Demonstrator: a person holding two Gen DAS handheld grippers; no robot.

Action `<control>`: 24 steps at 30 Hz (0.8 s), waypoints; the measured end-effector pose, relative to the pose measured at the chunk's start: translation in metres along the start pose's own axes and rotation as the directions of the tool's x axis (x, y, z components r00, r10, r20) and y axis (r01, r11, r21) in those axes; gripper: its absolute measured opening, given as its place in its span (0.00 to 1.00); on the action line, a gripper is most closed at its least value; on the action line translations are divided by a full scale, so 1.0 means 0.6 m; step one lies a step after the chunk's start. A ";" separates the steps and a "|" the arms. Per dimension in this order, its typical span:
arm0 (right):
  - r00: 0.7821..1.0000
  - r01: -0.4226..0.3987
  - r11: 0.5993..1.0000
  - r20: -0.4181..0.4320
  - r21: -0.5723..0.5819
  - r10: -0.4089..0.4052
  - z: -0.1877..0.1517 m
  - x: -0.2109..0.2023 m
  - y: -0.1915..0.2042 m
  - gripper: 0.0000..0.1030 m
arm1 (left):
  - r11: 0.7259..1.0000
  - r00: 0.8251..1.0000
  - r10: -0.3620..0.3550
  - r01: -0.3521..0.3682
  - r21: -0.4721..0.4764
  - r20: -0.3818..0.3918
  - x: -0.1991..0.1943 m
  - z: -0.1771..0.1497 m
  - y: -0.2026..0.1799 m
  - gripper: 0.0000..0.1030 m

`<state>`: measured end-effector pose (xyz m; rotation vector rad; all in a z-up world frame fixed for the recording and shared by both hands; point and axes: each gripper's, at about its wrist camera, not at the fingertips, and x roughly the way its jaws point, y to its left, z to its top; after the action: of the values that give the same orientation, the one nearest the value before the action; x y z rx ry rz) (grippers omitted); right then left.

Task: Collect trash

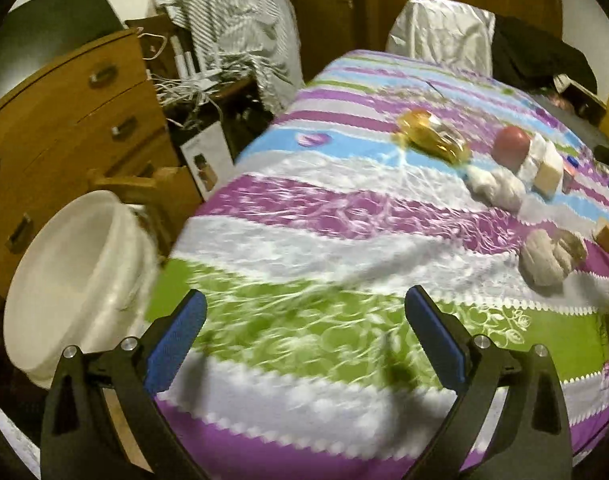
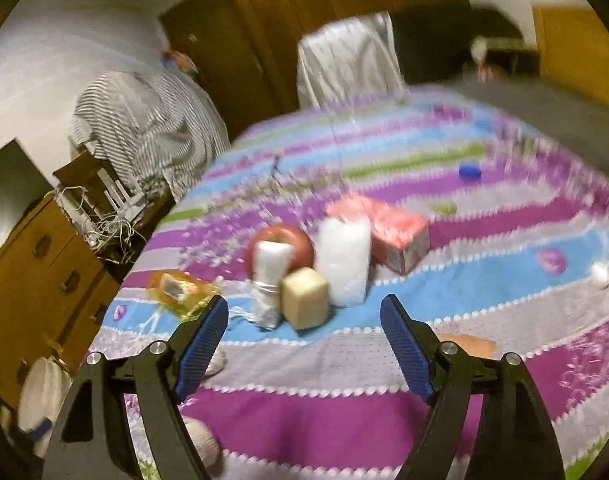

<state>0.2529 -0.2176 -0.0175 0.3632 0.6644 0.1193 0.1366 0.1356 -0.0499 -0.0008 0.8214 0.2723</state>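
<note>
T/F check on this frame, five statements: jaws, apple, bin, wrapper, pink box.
1. Both grippers hold nothing. True: the left gripper and the right gripper have only the striped tablecloth between their jaws.
2. The apple lies in the white bin. False: it sits on the tablecloth among the other items.
3. The white bin stands off the table's edge, beside the wooden dresser. True.
4. The yellow wrapper is pinched by the left gripper. False: it lies on the cloth, far from the jaws.
5. The pink box sits in front of the white block. False: it is behind it.
</note>
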 end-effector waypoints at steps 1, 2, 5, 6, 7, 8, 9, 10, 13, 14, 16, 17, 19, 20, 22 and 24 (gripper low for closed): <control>1.000 0.003 1.000 -0.009 0.023 -0.003 0.009 0.016 -0.011 0.76 | 1.000 1.000 -0.002 0.002 0.005 -0.002 0.005 -0.001 -0.008 0.93; 1.000 0.013 0.999 -0.022 0.041 -0.013 0.015 0.033 -0.016 0.76 | 1.000 1.000 -0.003 0.003 0.010 -0.006 0.013 -0.002 -0.014 0.93; 0.994 0.033 0.994 -0.112 0.107 -0.021 0.041 0.109 -0.026 0.76 | 1.000 0.999 -0.009 0.010 0.009 -0.036 0.039 -0.005 -0.027 0.93; 0.990 0.035 0.989 -0.137 0.142 -0.015 0.047 0.136 -0.036 0.76 | 1.000 0.999 -0.010 0.010 0.009 -0.046 0.047 -0.006 -0.028 0.93; 0.988 0.045 0.984 -0.150 0.172 -0.019 0.050 0.154 -0.038 0.76 | 1.000 0.999 -0.006 0.006 0.009 -0.054 0.054 -0.009 -0.029 0.93; 0.988 0.054 0.979 -0.153 0.194 -0.024 0.054 0.166 -0.040 0.76 | 1.000 0.999 -0.003 0.003 0.011 -0.048 0.057 -0.012 -0.029 0.94; 0.987 0.053 0.976 -0.158 0.212 -0.020 0.060 0.179 -0.045 0.76 | 1.000 0.999 -0.002 0.003 0.013 -0.040 0.056 -0.013 -0.029 0.94; 0.982 0.061 0.971 -0.186 0.232 -0.018 0.064 0.201 -0.049 0.74 | 1.000 0.999 -0.005 0.005 0.014 -0.034 0.056 -0.014 -0.029 0.94; 0.976 0.071 0.956 -0.219 0.285 -0.008 0.068 0.241 -0.053 0.57 | 1.000 0.999 -0.018 0.018 0.011 -0.030 0.058 -0.015 -0.026 0.95; 0.974 0.060 0.952 -0.227 0.302 0.011 0.066 0.244 -0.053 0.52 | 1.000 0.999 -0.022 0.022 0.011 -0.028 0.058 -0.015 -0.025 0.95; 0.974 0.040 0.950 -0.226 0.310 0.033 0.064 0.256 -0.052 0.51 | 1.000 1.000 -0.023 0.024 0.016 -0.021 0.060 -0.015 -0.026 0.95; 0.973 0.029 0.955 -0.225 0.295 0.040 0.062 0.254 -0.047 0.51 | 1.000 1.000 -0.023 0.023 0.019 -0.018 0.060 -0.015 -0.026 0.95; 0.965 -0.043 0.952 -0.233 0.302 0.117 0.047 0.232 -0.037 0.50 | 0.999 0.999 -0.029 0.029 0.019 -0.013 0.062 -0.015 -0.027 0.95; 0.953 -0.115 0.943 -0.234 0.313 0.194 0.032 0.209 -0.025 0.50 | 0.999 0.999 -0.033 0.034 0.017 -0.011 0.062 -0.015 -0.026 0.95; 0.941 -0.188 0.941 -0.225 0.280 0.255 0.008 0.154 0.005 0.50 | 0.999 0.999 -0.039 0.039 0.015 -0.009 0.064 -0.015 -0.026 0.95; 0.924 -0.256 0.927 -0.212 0.276 0.318 -0.013 0.092 0.025 0.50 | 0.999 0.999 -0.038 0.038 0.016 -0.010 0.064 -0.015 -0.026 0.95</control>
<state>0.2912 -0.1893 -0.0498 0.6919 0.8790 0.3738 0.1587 0.1289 -0.0857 -0.0027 0.8321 0.2296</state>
